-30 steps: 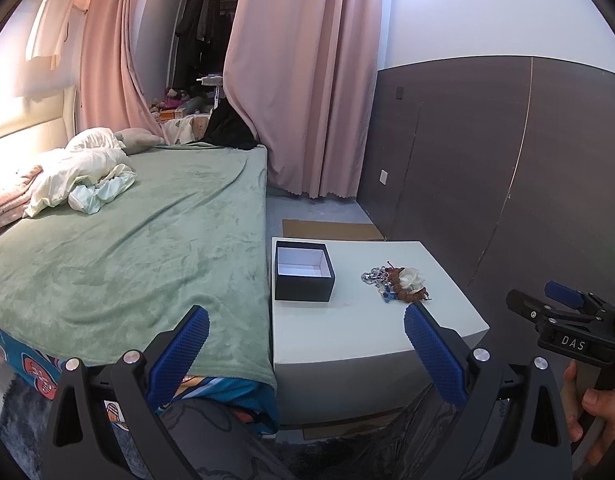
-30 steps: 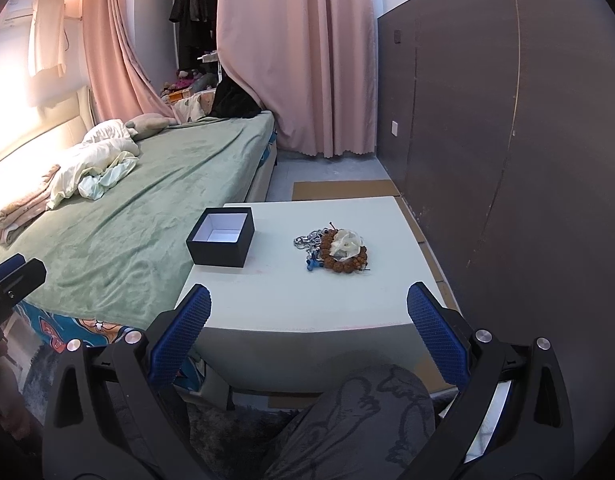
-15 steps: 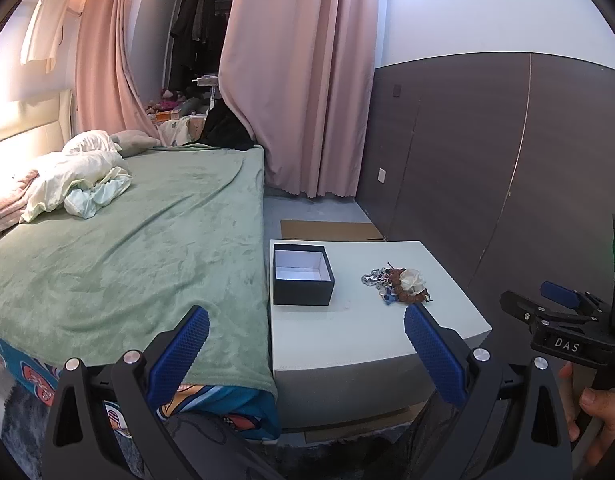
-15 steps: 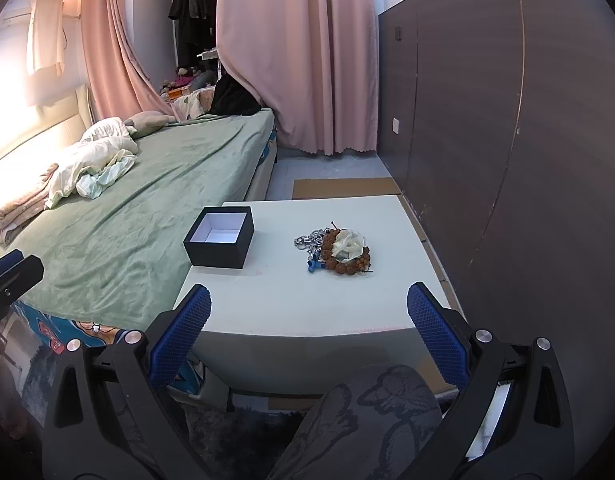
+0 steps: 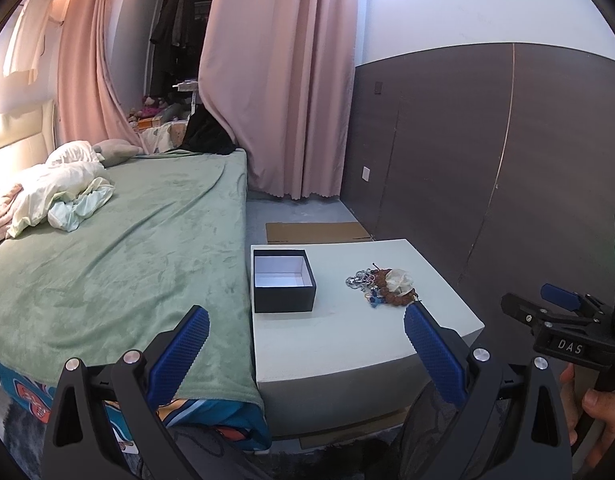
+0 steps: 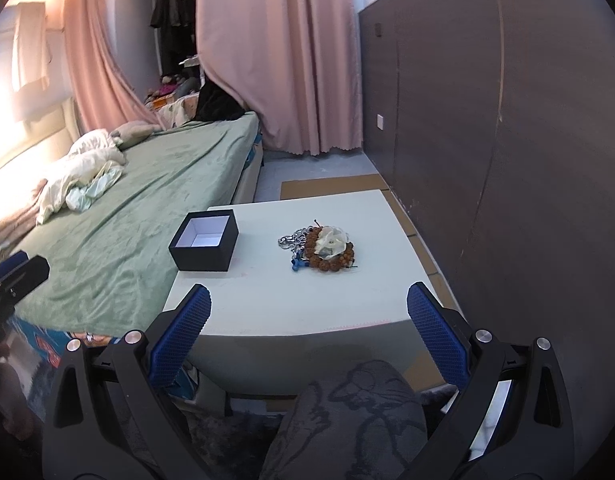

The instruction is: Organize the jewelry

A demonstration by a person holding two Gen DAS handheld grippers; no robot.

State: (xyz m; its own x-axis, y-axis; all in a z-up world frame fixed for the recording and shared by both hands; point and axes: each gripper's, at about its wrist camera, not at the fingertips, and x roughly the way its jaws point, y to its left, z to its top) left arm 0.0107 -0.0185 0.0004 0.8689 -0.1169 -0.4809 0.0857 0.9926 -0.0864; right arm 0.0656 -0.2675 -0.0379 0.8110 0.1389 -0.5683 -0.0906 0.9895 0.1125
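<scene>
A pile of jewelry lies on a white low table: a brown bead bracelet, a silvery chain, a pale flower-like piece and something small and blue. To its left stands an open black box with a white, empty inside. My left gripper is open, held short of the table's near edge. My right gripper is also open over that near edge, well short of the jewelry. Neither holds anything.
A bed with a green blanket borders the table's left side. A dark panelled wall runs along the right. Pink curtains hang at the back. A person's knee sits below the table edge. Cardboard lies on the floor behind.
Both grippers have drifted slightly toward the table, so the box and jewelry look a little larger. Both stay open; nothing on the table has moved.
</scene>
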